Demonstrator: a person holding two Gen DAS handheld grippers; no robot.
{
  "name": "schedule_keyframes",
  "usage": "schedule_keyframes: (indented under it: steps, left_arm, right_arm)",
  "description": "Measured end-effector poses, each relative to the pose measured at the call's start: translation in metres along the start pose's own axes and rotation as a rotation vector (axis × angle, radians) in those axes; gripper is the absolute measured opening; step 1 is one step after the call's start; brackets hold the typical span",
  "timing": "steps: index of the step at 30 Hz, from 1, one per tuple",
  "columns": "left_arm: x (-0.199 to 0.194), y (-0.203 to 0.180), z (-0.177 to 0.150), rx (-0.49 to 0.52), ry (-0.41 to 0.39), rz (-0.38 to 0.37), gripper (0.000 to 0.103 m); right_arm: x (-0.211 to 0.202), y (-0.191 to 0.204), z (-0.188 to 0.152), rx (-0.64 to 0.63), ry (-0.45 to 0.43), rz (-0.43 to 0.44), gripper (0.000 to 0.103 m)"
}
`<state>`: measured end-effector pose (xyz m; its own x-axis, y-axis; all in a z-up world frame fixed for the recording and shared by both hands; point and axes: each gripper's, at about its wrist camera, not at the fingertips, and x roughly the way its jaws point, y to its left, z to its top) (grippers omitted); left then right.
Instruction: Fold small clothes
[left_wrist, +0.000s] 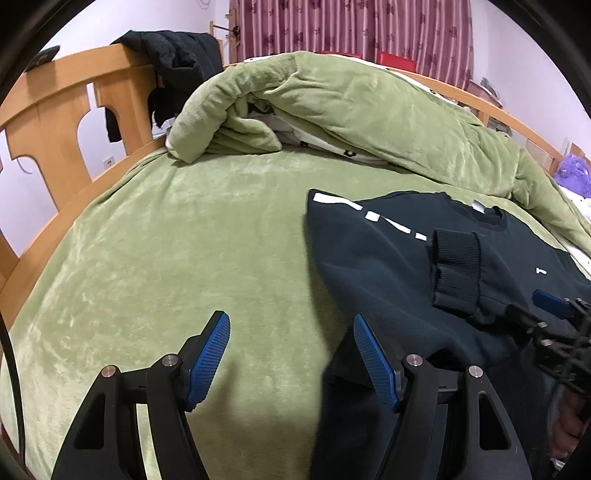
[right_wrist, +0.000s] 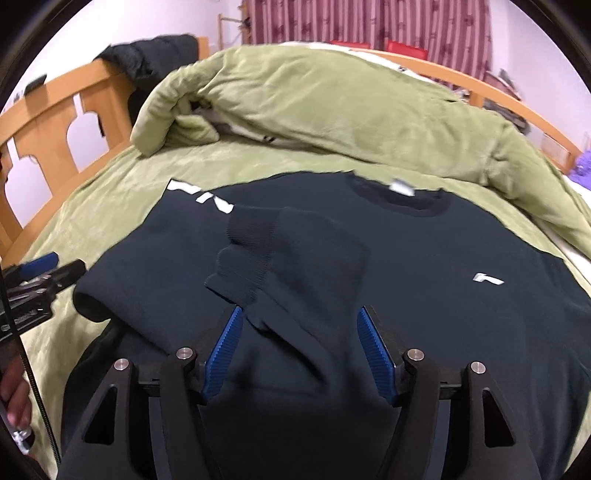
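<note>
A dark navy long-sleeved sweatshirt (right_wrist: 406, 258) with white printed marks lay flat on the bed, on a green plush blanket (left_wrist: 184, 240), with its round collar turned toward the far side. One sleeve was folded across the chest, and its ribbed cuff (right_wrist: 243, 254) rested near the middle of the garment. The left tongs (left_wrist: 291, 354) stood wide open with nothing between the blue pads; the left pad (left_wrist: 207, 362) was over the bare blanket and the right pad was at the left edge of the sweatshirt. The right tongs (right_wrist: 299, 350) were also wide open and held nothing, and they were placed over the lower part of the sweatshirt, just below the folded cuff. Whether the pads touched the cloth could not be told. Behind the sweatshirt a thick green quilt (right_wrist: 332, 103) was heaped across the bed. A wooden bed frame (left_wrist: 66, 107) ran along the left side, with a black garment (left_wrist: 173, 55) hung over its top rail. A striped dark red curtain (left_wrist: 351, 26) hung at the far wall.
</note>
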<state>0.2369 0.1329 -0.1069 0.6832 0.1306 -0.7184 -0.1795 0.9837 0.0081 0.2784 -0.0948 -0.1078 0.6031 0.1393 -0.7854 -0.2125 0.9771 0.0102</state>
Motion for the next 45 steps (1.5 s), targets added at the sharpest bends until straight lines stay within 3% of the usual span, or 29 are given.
schedule_keyframes:
  steps: [9,11,12,13,15,18,21,25,29,32,37,42,45]
  left_arm:
    - [0.012,0.033,0.004,-0.096,0.017,-0.003,0.068]
    - [0.012,0.033,0.004,-0.096,0.017,-0.002,0.068]
    - [0.012,0.033,0.004,-0.095,0.016,-0.002,0.068]
    - [0.012,0.032,0.004,-0.091,0.013,0.0,0.068]
    - [0.011,0.029,0.004,-0.082,0.008,0.002,0.068]
    - [0.007,0.027,0.005,-0.074,0.001,-0.004,0.068]
    - [0.005,0.025,0.005,-0.077,-0.002,-0.012,0.068]
    - [0.004,0.019,0.006,-0.069,0.002,-0.017,0.068]
    - [0.001,0.012,0.006,-0.059,-0.004,-0.026,0.068]
    - [-0.001,0.007,0.006,-0.053,-0.004,-0.03,0.068]
    - [-0.001,-0.002,0.006,-0.032,-0.002,-0.03,0.068]
    - [0.001,-0.006,0.005,-0.02,0.002,-0.023,0.068]
    - [0.003,-0.008,0.004,-0.019,0.004,-0.021,0.068]
  right_arm:
    - [0.059,0.016,-0.002,-0.101,0.073,-0.076,0.077]
    - [0.056,0.017,-0.002,-0.119,0.045,-0.068,0.055]
    - [0.053,0.018,-0.001,-0.137,0.032,-0.064,0.033]
    - [0.048,0.017,0.0,-0.144,0.02,-0.068,0.024]
    - [0.034,0.006,0.004,-0.112,-0.015,-0.047,0.017]
    - [0.003,-0.021,0.013,-0.045,-0.091,-0.045,0.016]
    - [-0.028,-0.057,0.018,0.022,-0.153,-0.099,0.016]
    - [-0.042,-0.105,0.013,0.117,-0.113,-0.107,0.017]
    - [-0.042,-0.134,-0.007,0.143,-0.066,-0.188,0.019]
    - [-0.041,-0.148,-0.025,0.162,-0.012,-0.199,0.028]
    - [-0.058,-0.163,-0.045,0.156,-0.022,-0.256,0.051]
    - [-0.083,-0.193,-0.051,0.257,-0.078,-0.234,0.061]
    - [-0.079,-0.199,-0.048,0.28,-0.074,-0.21,0.061]
